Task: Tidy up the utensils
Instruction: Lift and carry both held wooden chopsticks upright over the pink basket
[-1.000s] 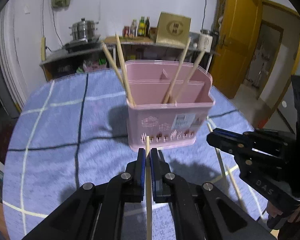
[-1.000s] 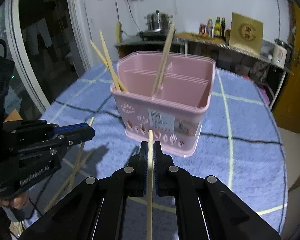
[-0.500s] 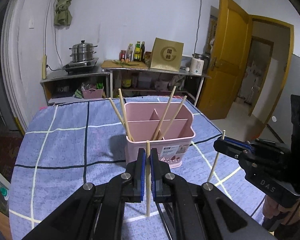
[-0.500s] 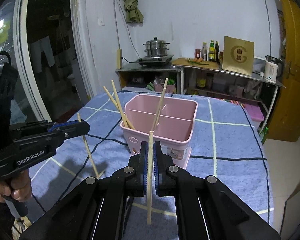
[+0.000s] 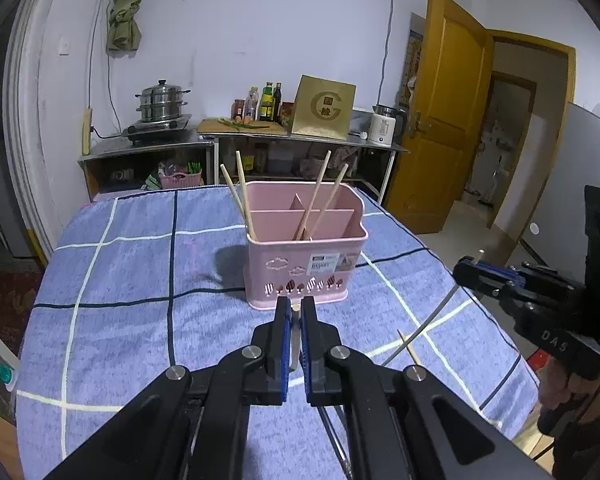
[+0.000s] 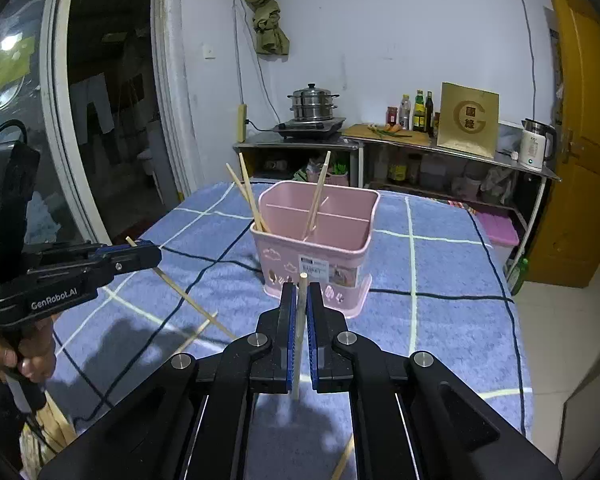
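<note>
Left wrist view first: the left gripper (image 5: 295,312) is clamped tight on a single chopstick (image 5: 295,340), which stands nearly upright between the blue pads, its tip poking just above them. Straight ahead of it sits the pink utensil basket (image 5: 306,264) on the blue checked tablecloth (image 5: 140,264), with a clear gap between basket and gripper. Two chopsticks lean out of the basket's left end (image 5: 242,196) and two more lean from its middle compartment (image 5: 320,200). To the right of the basket, well apart from it, the right gripper (image 5: 466,268) shows up side-on.

Right wrist view is pretty much the mirror. That gripper (image 6: 298,296) is pinched shut on its own chopstick (image 6: 299,332), also close to vertical, lined up in front of the basket (image 6: 316,248). Off to the left of the basket, the other gripper (image 6: 148,252) carries its stick (image 6: 180,292) slanting down towards the cloth, with a hand (image 6: 32,356) wrapped round the handle. Another loose chopstick (image 6: 196,332) lies on the cloth left of and nearer than the basket.

Behind the basket, a steel steamer pot (image 6: 312,102) sits on a counter against the wall.
</note>
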